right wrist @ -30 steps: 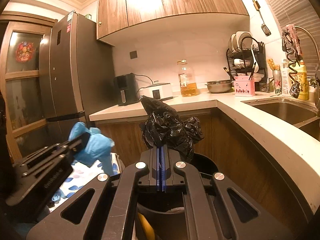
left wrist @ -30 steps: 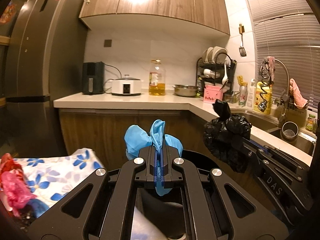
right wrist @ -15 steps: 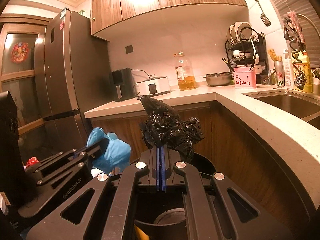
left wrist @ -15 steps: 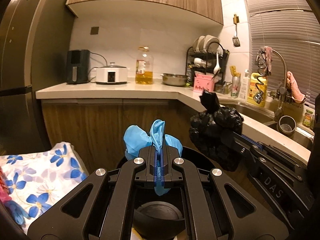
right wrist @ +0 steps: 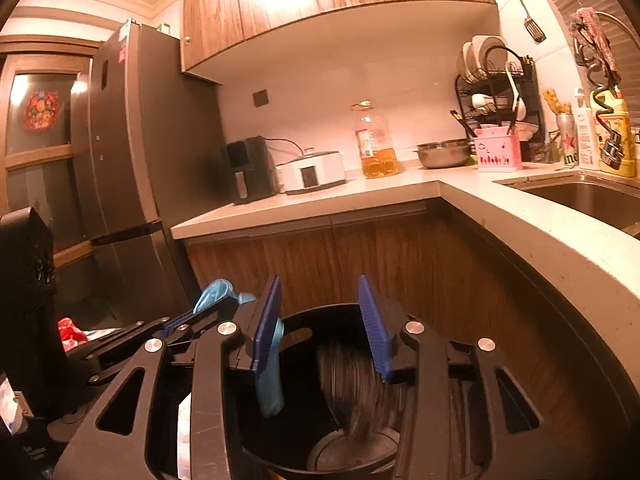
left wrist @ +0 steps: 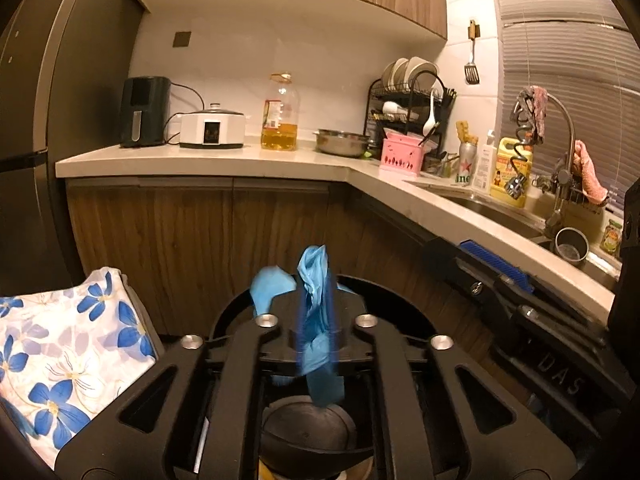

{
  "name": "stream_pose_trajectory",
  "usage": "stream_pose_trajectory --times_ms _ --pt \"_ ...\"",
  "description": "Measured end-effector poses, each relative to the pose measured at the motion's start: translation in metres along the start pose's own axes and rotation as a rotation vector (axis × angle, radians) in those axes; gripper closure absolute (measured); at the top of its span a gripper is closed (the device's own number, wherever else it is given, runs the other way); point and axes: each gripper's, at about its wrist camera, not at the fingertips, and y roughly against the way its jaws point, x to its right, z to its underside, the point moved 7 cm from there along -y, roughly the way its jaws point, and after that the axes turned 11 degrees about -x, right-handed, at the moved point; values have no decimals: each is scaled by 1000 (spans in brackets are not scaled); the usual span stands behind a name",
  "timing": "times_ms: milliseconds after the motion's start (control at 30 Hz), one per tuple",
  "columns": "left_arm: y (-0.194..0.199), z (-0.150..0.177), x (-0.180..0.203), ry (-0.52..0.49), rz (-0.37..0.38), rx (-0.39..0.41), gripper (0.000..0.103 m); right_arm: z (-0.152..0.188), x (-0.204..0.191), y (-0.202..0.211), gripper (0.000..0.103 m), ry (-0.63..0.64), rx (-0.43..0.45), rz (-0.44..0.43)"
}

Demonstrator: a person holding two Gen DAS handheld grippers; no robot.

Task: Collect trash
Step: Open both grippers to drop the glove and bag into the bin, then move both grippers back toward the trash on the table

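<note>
We hold both grippers over a round black bin (right wrist: pixel 304 320) that stands on the floor in the corner of the kitchen, in front of the wooden cabinets (left wrist: pixel 192 232). The left gripper (left wrist: pixel 316 320) is opening its jaws, and a crumpled blue plastic bag (left wrist: pixel 318 344) sits between them, its thin, glossy film twisted into a strip that rises above the fingers and hangs down over the bin's mouth; its edges are smeared by motion, and we cannot tell whether the pads still touch it. In the right wrist view the same blue bag shows as a pale strip dangling beside the left blue pad. The right gripper (right wrist: pixel 320 324) is opening too, its blue pads plainly apart, and the black trash bag (right wrist: pixel 356 392) is a dark, blurred streak below the fingers, inside the bin and clear of both pads. A blue-flowered cloth (left wrist: pixel 60 360) lies just left of the bin.
</note>
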Motion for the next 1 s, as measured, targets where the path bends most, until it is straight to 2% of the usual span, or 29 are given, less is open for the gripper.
stream_pose_trajectory --times_ms 67,133,233,367,467,667,1000 --pt "-3 3 -3 7 -2 -11 64 2 4 0 59 -14 -6 8" --pt "-3 4 -6 19 -7 -5 52 4 6 1 55 -23 -7 18" --pt "1 6 -12 37 -32 -3 45 7 7 3 51 -21 -13 40" --pt "13 10 -24 48 -105 3 36 10 4 5 48 -23 -24 52" --pt "27 16 -34 67 -159 10 32 14 2 9 43 -29 -28 58" --pt "59 35 -61 104 -301 1 31 22 -8 19 33 -31 -32 57" --pt "136 79 -106 180 -492 25 31 42 -43 42 29 9 -14 50"
